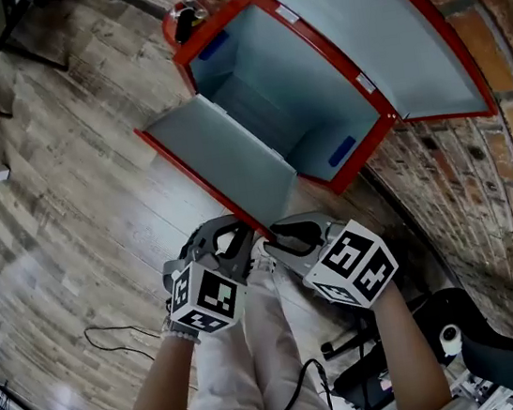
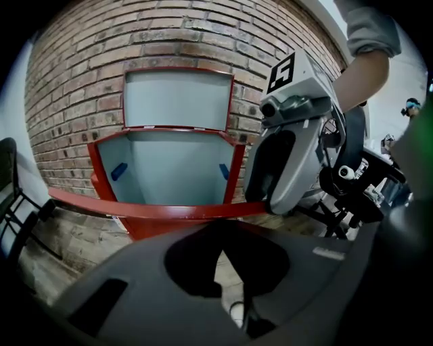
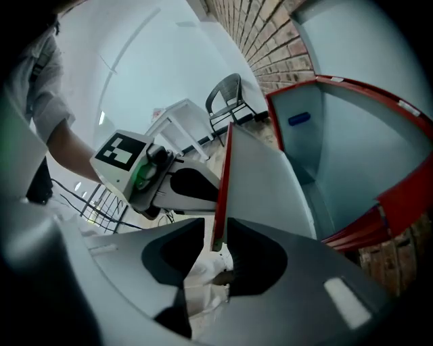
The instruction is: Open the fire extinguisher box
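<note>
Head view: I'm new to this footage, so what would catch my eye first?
The red fire extinguisher box against the brick wall, standing open: lid swung up, front panel folded down, grey interior showing. Just below, the left gripper and right gripper meet at that panel's near red edge.

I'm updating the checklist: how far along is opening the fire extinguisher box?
Mostly done: on the fire extinguisher box the top lid stands swung up against the brick wall, and the front door is swung out, showing the grey interior. In hand: the door's red edge sits between the right claw's jaws, which stand apart, not pinching. Left: probably only withdrawing the claws.
</note>
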`<state>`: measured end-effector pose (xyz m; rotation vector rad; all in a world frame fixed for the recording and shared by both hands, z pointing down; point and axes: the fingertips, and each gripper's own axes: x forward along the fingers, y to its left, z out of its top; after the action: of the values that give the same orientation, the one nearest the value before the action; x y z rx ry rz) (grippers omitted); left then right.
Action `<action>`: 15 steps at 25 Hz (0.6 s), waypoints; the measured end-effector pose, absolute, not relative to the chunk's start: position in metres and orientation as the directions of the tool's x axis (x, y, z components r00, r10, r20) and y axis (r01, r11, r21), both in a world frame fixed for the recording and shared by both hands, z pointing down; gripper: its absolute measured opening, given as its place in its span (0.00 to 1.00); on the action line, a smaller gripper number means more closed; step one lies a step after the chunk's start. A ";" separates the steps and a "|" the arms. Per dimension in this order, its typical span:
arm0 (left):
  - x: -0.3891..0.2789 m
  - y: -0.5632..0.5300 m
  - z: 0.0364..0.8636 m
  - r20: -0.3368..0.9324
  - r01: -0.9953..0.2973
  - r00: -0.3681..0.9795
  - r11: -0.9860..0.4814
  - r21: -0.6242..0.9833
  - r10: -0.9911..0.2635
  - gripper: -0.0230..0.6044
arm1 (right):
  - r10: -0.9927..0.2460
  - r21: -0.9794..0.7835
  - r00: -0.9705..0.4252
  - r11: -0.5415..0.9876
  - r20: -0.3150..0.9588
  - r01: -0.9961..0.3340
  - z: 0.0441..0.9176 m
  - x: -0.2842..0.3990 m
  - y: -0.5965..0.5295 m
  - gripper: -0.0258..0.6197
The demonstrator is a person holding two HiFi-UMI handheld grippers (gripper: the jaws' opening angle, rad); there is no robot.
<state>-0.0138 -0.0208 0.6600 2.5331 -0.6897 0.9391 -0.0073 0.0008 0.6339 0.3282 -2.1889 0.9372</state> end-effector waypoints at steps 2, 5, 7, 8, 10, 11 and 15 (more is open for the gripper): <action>-0.017 -0.018 0.662 0.681 -0.551 0.660 -0.821 0.151 -0.318 0.03 | 0.085 -0.550 -0.708 0.696 0.701 -0.462 0.638 -0.014 0.008 0.22; -0.024 -0.014 0.666 0.685 -0.553 0.656 -0.819 0.152 -0.316 0.03 | 0.087 -0.550 -0.702 0.691 0.707 -0.468 0.644 -0.019 0.010 0.17; -0.027 -0.011 0.669 0.691 -0.552 0.652 -0.820 0.151 -0.312 0.03 | 0.087 -0.546 -0.696 0.692 0.713 -0.472 0.648 -0.021 0.012 0.14; -0.029 -0.009 0.671 0.695 -0.550 0.650 -0.822 0.150 -0.308 0.03 | 0.089 -0.544 -0.694 0.694 0.715 -0.472 0.650 -0.023 0.014 0.14; -0.033 -0.005 0.674 0.697 -0.548 0.649 -0.822 0.152 -0.304 0.03 | 0.089 -0.544 -0.691 0.692 0.717 -0.475 0.655 -0.026 0.018 0.13; -0.036 -0.002 0.674 0.696 -0.552 0.650 -0.819 0.156 -0.306 0.03 | 0.088 -0.547 -0.692 0.687 0.717 -0.479 0.657 -0.027 0.020 0.13; -0.055 0.002 0.674 0.691 -0.591 0.642 -0.789 0.170 -0.332 0.03 | 0.083 -0.562 -0.692 0.657 0.717 -0.502 0.667 -0.032 0.026 0.12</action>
<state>-0.0552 0.0022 0.6743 2.4822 -0.7313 0.9342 -0.0319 0.0264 0.6673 0.3231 -2.1310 1.0108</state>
